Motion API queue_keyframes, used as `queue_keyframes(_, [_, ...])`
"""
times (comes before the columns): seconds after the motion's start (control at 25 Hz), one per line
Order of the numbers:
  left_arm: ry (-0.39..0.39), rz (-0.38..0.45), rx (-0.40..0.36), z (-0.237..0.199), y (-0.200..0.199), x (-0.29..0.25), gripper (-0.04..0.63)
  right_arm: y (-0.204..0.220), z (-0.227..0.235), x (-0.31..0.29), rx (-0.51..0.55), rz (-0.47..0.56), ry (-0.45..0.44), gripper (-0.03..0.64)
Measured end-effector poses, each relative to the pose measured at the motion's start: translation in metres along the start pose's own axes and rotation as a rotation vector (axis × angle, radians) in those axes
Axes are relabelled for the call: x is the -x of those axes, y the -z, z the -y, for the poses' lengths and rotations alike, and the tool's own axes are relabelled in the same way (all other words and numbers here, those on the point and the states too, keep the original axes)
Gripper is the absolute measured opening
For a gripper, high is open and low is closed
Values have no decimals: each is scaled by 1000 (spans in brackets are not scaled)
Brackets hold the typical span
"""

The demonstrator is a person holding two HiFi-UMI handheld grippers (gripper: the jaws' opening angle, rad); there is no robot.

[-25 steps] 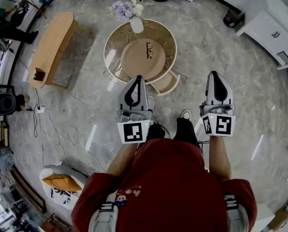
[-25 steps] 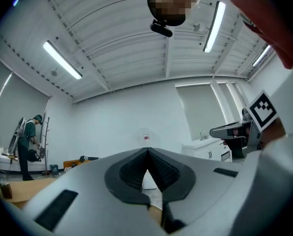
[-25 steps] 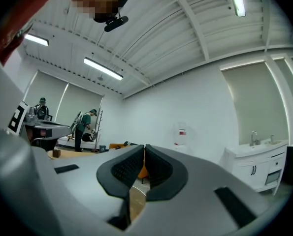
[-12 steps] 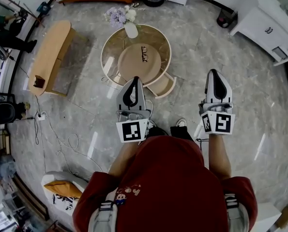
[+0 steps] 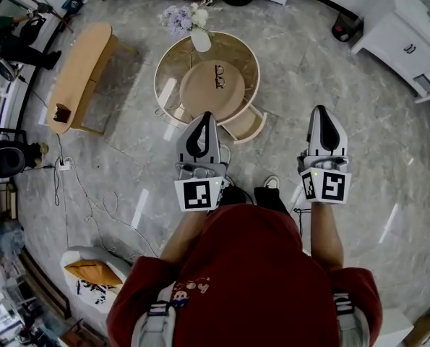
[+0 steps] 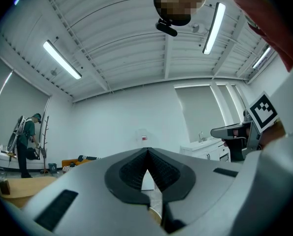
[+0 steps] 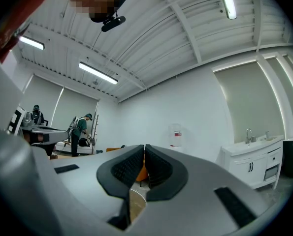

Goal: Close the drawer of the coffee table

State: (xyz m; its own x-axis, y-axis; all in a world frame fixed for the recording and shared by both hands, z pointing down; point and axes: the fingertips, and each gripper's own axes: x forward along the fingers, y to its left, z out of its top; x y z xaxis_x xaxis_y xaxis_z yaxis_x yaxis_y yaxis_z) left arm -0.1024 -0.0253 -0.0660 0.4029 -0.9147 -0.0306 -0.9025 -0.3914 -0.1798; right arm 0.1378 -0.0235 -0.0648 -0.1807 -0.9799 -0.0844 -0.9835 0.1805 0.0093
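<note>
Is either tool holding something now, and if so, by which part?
Nothing is held: the left tool and the right tool are both shut and empty.

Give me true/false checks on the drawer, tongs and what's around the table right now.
1. The drawer stands pulled out of the table. True.
2. The left tongs are clamped on the drawer. False: they are shut on nothing.
3. The right tongs are shut and empty. True.
4. The vase lies in the drawer. False: it stands on the table top at the far edge.
5. The bench is left of the table in the head view. True.
</note>
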Motion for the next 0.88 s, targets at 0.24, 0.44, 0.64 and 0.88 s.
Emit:
queue_keyframes(0.24, [24,5,-35,12,12,-10,12,24,4,5,-27,-24,3,23])
queue_keyframes(0.44, [17,25,-28,16,27,-19,12,50,6,2,-29,-64,9,23])
queue_keyframes(0.64, [17,12,-2,22,67,-26,12,93,5,2,-36,-102,17,23])
queue_keyframes(0.88, [23,-4,5,38,121,-27,12,149,-3,4,-33,-136,-7,23])
